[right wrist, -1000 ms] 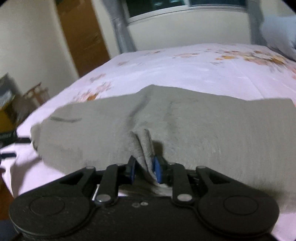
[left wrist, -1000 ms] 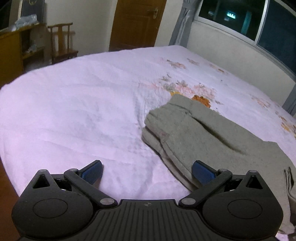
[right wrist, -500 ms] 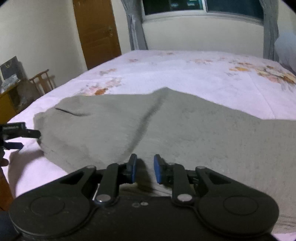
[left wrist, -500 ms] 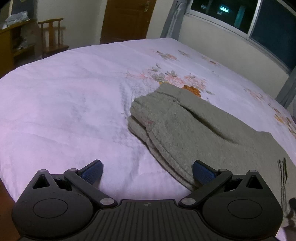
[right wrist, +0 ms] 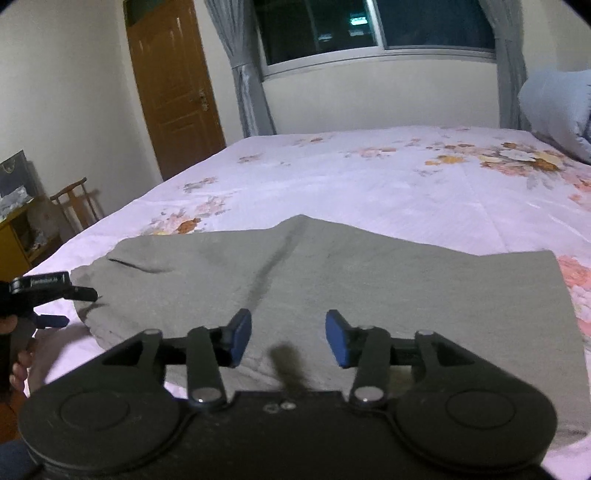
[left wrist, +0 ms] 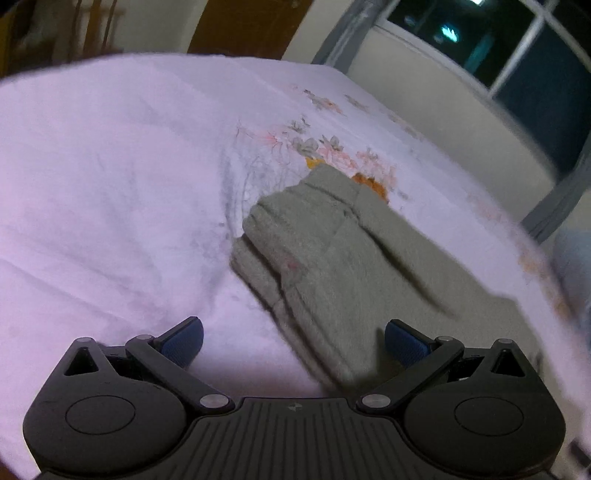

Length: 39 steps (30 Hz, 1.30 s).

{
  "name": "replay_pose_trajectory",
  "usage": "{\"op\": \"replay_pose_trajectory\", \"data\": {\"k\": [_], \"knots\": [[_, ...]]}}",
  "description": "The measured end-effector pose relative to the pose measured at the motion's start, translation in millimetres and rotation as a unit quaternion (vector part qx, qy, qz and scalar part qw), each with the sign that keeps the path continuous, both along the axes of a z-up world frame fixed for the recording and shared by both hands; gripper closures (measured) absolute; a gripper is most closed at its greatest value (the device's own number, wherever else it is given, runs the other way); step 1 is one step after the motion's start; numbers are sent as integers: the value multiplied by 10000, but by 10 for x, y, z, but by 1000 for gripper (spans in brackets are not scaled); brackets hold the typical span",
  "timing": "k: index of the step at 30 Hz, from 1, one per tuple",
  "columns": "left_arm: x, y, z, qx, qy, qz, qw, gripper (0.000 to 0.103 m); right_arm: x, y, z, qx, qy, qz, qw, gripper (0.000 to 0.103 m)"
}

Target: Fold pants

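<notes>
Grey-green pants (right wrist: 369, 291) lie folded flat on the pink floral bedspread (right wrist: 406, 184). In the left wrist view the pants' leg ends (left wrist: 317, 254) lie stacked just ahead. My left gripper (left wrist: 293, 341) is open and empty, low over the bed, its right pad at the pants' near edge. My right gripper (right wrist: 288, 338) is open and empty just above the pants' near edge. The left gripper also shows in the right wrist view (right wrist: 55, 299) at the pants' left end.
A wooden door (right wrist: 173, 85) and a window with grey curtains (right wrist: 369, 33) are behind the bed. A wooden chair (right wrist: 77, 203) and a cabinet (right wrist: 14, 236) stand at the left. A light pillow (right wrist: 554, 107) lies at the far right.
My right gripper has let go of the pants fold and opened wide. The pants have settled flat. My left gripper has stayed open and swung a little nearer the leg ends.
</notes>
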<state>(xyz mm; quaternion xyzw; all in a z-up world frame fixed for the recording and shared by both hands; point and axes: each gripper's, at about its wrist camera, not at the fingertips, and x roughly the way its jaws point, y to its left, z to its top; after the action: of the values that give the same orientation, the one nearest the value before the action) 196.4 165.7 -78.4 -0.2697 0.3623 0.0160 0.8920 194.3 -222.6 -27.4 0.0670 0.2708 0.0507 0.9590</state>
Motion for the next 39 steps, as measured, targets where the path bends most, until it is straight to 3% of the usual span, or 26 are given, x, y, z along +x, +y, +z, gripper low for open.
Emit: {"op": "replay_pose_trajectory", "data": {"k": [3,5,13,14,15,16,18,20,28,33,35,37,39], "knots": [[54,108,-72,-644,-171,-14,9978,0,-98,-27,-9,78,-79,-110,9999,59],[101,115,-108,-838,-221,-50,9962,0,-116,-46,-28,145,-122,-185,9997,59],[288,-9,-184,-928,-280,-56,9953,1,-157,-213,-28,426,-195,-712,9964,58],[290,-29,-182,-831,-272,-17,9962,12,-161,-234,-19,419,-198,-738,9962,58],[285,-41,-175,-658,-218,64,9976,28,-169,-247,-20,413,-202,-752,9961,58],[282,-44,-178,-543,-173,172,9982,37,-180,-272,-18,435,-200,-779,9958,57],[252,6,-208,-755,-221,190,9967,66,-210,-320,-19,501,-191,-857,9949,57],[215,49,-207,-1017,-300,160,9942,71,-237,-346,-34,515,-162,-885,9946,56],[68,-197,404,-267,-951,-230,9948,73,-127,-115,-60,516,-96,-452,9976,56],[66,-213,612,-175,-1066,-345,9936,73,100,269,-178,257,124,74,9996,54],[63,-209,651,-180,-1071,-380,9934,73,209,461,-350,-339,515,53,9981,50],[27,-205,714,-152,-1089,-439,9930,73,212,643,-458,-1036,428,108,9936,48],[-7,-227,781,-86,-1137,-498,9922,73,211,691,-488,-1204,388,96,9919,47]]}}
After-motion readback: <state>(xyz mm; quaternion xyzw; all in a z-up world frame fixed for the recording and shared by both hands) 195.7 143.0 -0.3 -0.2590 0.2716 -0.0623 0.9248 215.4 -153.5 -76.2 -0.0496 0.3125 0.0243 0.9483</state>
